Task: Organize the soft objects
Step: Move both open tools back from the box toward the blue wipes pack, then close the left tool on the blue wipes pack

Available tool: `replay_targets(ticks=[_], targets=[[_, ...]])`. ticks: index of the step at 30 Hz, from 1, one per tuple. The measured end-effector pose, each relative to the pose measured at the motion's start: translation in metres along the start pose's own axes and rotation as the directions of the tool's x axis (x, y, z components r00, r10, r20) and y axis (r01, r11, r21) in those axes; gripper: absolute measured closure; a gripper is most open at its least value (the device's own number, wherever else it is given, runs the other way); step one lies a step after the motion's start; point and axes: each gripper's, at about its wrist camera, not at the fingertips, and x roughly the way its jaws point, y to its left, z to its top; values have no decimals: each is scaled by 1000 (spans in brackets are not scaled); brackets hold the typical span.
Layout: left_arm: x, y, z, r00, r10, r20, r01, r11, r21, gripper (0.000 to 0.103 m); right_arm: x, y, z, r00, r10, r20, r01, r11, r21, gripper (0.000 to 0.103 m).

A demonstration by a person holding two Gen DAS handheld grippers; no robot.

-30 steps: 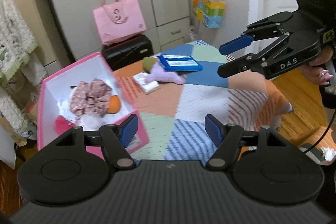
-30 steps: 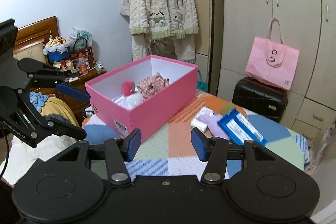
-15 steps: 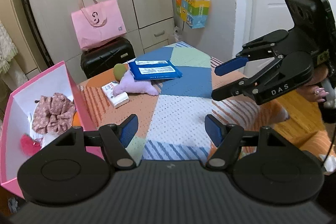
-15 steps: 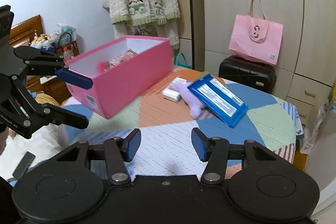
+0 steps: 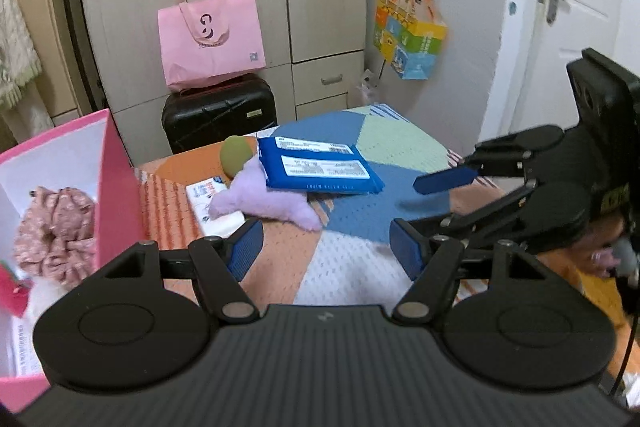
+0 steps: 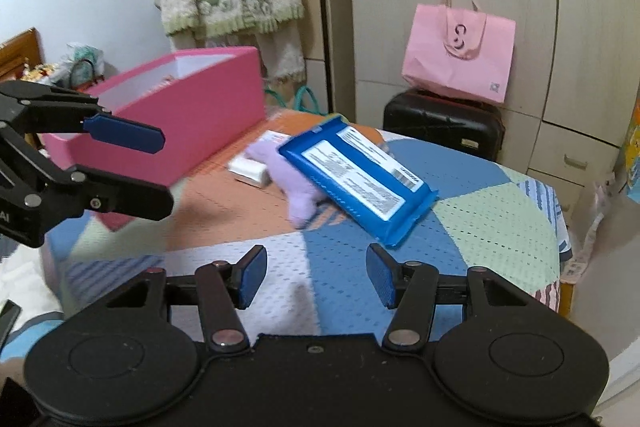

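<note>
— Claws first: where do they stand?

— Both are spread wide and carry nothing. The left gripper [image 5: 326, 247] hovers low over the patchwork cloth [image 5: 352, 267]; the right gripper [image 6: 316, 273] hangs over the same cloth, and its blue-tipped fingers also show at the right of the left view.

— And the soft things?

— Just ahead of both claws. A blue wipes pack [image 5: 320, 167] lies tilted across a lilac plush toy [image 5: 264, 203], with a green ball [image 5: 236, 157] touching the toy's far end and a small white tissue packet [image 5: 214, 203] beside it. Left of the left claw, close by, sits the pink box [image 5: 116, 195], already holding a floral scrunchie [image 5: 56, 227] and some red and white pieces I cannot make out.

— So which step is this?

— By my reading, the approach for another pick; nothing is gripped yet.

— What does the next move call for?

— Probably lifting the pack off first, since it pins the plush. A claw should come forward, straddle the pack's near edge, close, then swing left to the box.
</note>
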Motion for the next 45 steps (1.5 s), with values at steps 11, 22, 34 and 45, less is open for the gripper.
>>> replay_targets(ticks=[11, 22, 34, 45], targets=[[65, 19, 17, 996, 62, 62, -52, 988, -142, 36, 44, -34, 17, 999, -32, 8, 31, 997, 74, 41], [115, 31, 26, 985, 168, 44, -159, 973, -167, 45, 70, -46, 23, 998, -40, -39, 43, 995, 92, 35], [122, 17, 20, 986, 157, 59, -153, 986, -67, 73, 83, -45, 16, 1000, -17, -22, 19, 993, 114, 12], [123, 6, 16, 989, 128, 75, -123, 990, -66, 74, 89, -25, 15, 988, -153, -6, 153, 988, 16, 38]])
